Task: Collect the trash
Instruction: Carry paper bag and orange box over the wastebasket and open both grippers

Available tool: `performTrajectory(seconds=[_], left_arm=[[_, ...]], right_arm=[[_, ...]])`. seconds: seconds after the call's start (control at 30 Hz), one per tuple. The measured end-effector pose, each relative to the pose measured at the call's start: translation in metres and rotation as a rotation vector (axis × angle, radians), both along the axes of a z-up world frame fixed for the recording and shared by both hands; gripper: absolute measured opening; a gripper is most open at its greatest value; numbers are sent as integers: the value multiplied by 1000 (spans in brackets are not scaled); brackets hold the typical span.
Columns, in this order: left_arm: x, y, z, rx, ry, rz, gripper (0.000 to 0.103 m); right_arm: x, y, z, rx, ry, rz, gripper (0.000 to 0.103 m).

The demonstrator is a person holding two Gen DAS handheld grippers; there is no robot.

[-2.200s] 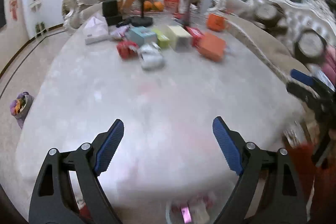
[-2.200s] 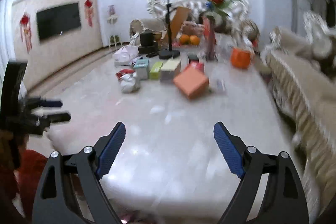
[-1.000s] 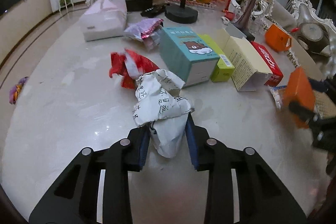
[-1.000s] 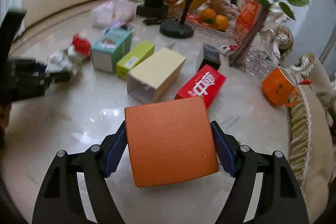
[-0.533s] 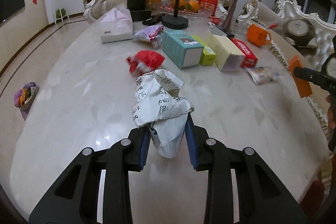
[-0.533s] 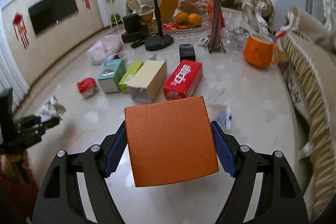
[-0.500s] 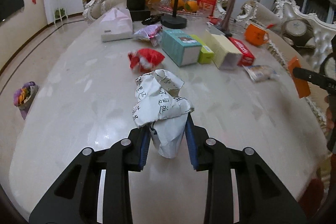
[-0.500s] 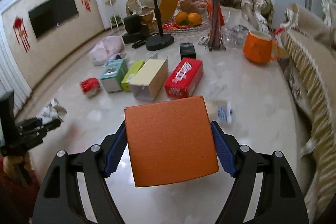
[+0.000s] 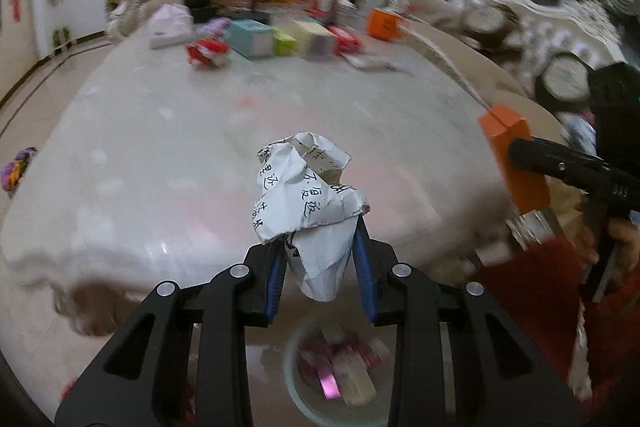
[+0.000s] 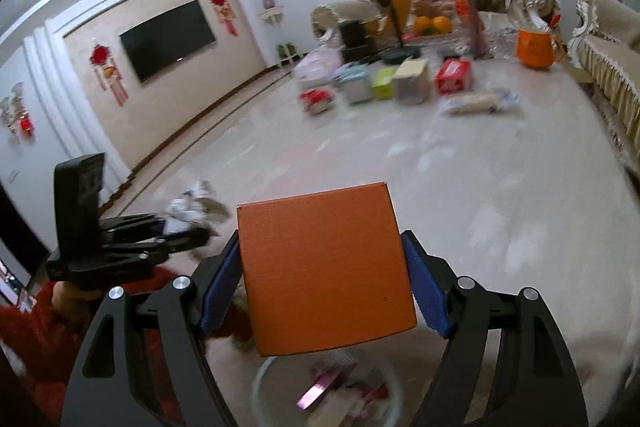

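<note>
Boxes far across table, bin below

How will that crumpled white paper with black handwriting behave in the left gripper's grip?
The crumpled white paper with black handwriting probably weighs little: it sticks up unsupported above the left gripper. It likely squashes easily, since it narrows where the pads pinch its lower part. Its creased surface should resist slipping.

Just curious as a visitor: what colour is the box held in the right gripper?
The box is plain orange, best seen in the right wrist view.
</note>
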State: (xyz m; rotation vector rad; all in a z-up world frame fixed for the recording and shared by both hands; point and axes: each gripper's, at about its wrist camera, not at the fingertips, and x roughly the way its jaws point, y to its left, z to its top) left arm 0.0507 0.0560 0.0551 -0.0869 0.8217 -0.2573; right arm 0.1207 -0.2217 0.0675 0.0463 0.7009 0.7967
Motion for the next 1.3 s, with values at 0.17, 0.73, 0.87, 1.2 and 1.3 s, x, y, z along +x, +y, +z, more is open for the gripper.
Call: performTrajectory(seconds=[0.17,0.73,0.87,1.2,1.3], left_arm=[[-49,-25,-23,13,82,-94,31],[-51,-61,-160,55,422,-152,40],[-51,-60,-161,103,422,-115,73],[-51,-52,-153,122,397,-72,73],[-51,-54,-152,131,391,-77,73]], right_arm=[[-58,-6,-22,1,79,9,73],[-70,26,-157,-196,332,-21,74],[-72,34,-169,-283,335,-3,80],[-76,20,-170,-293,322,-59,82],[-76,21,-169,-284,320,-62,82]])
